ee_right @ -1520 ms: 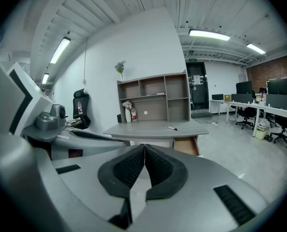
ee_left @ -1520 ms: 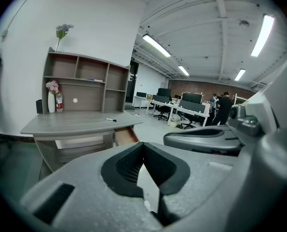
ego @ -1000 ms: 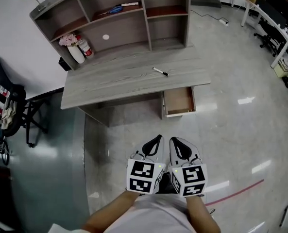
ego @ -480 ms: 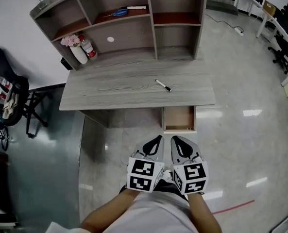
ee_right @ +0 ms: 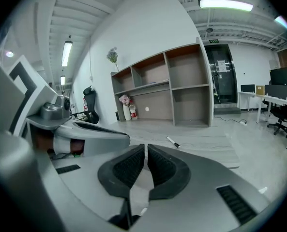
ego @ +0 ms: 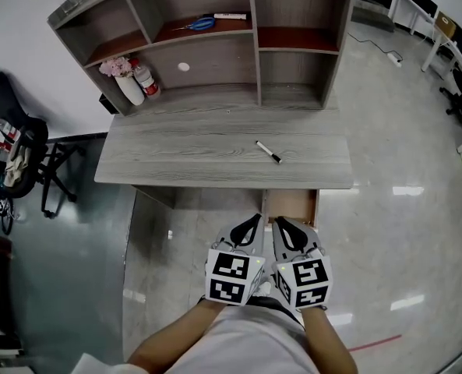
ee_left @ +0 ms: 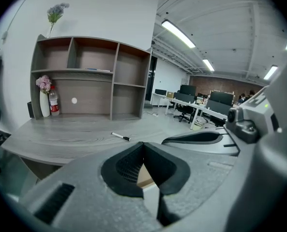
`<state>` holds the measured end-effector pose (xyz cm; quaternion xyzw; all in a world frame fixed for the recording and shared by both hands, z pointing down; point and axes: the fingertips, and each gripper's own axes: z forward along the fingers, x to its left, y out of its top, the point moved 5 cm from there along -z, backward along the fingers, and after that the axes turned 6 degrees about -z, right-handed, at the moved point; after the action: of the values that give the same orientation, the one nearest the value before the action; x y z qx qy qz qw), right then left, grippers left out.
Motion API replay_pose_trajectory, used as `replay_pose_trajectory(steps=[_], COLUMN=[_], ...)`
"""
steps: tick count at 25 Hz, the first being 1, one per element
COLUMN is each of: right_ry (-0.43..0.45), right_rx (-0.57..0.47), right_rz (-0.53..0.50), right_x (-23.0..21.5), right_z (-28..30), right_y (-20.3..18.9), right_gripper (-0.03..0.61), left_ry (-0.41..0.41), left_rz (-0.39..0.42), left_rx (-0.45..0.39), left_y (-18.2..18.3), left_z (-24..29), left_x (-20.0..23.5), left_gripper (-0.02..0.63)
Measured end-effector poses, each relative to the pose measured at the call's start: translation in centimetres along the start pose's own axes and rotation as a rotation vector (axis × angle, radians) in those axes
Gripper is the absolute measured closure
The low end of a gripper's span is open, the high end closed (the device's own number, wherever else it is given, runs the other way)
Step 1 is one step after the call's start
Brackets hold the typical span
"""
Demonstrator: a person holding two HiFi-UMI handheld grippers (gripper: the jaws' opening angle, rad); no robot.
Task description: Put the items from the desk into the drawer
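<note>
Grey desk (ego: pixel 176 158) edge overhangs open drawer (ego: pixel 291 206) (marker (ego: pixel 268 152) on rt half).

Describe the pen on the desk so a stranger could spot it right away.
Find the grey wood-grain desk with the open shelf unit at its back. On its right half, just behind the open drawer, lies a slim white marker with a black cap. It alone lies flat out front; the white vase and bottle stand back left.
</note>
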<state>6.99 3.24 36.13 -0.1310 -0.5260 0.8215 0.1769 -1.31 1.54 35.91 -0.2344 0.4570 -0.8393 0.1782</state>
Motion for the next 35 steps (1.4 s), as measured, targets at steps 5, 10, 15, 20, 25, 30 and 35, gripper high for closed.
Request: replay_pose_trajectory(steps=[5, 10, 15, 20, 25, 30, 35], right_ry=[-0.016, -0.045, -0.065, -0.066, -0.047, -0.053, -0.039], right_rx=[0.024, 0.064, 0.149, 0.207, 0.272, 0.335, 0.391], right_rz=[-0.030, -0.060, -0.071, -0.088, -0.082, -0.100, -0.107], right_x=[-2.6, -5.8, -8.4, -10.1, -11.1, -12.2, -12.9], right_z=[4.2, 9.2, 13.9, 17.7, 20.6, 22.9, 24.7], right_y=[0.9, 1.8, 0.9, -0.4, -2.0, -3.5, -4.7], right_gripper=[0.577, 0.575, 0.575, 0.575, 0.495, 0.495, 0.495], left_ry=[-0.013, -0.037, -0.061, -0.076, -0.102, -0.122, -0.121], left_rz=[0.011, 0.022, 0.025, 0.017, 0.019, 0.021, 0.011], left_rx=[0.008, 0.018, 0.051, 0.079, 0.105, 0.122, 0.141], left_y=[1.4, 3.6, 5.0, 5.8, 6.3, 6.7, 6.6], left_z=[3.9, 8.3, 12.3, 15.1, 17.2, 18.8, 19.5], left_x=[2.1, 4.6, 7.2, 9.5, 11.0, 12.2, 13.5], left_gripper=[0.611, 0.611, 0.611, 0.611, 0.611, 0.611, 0.611])
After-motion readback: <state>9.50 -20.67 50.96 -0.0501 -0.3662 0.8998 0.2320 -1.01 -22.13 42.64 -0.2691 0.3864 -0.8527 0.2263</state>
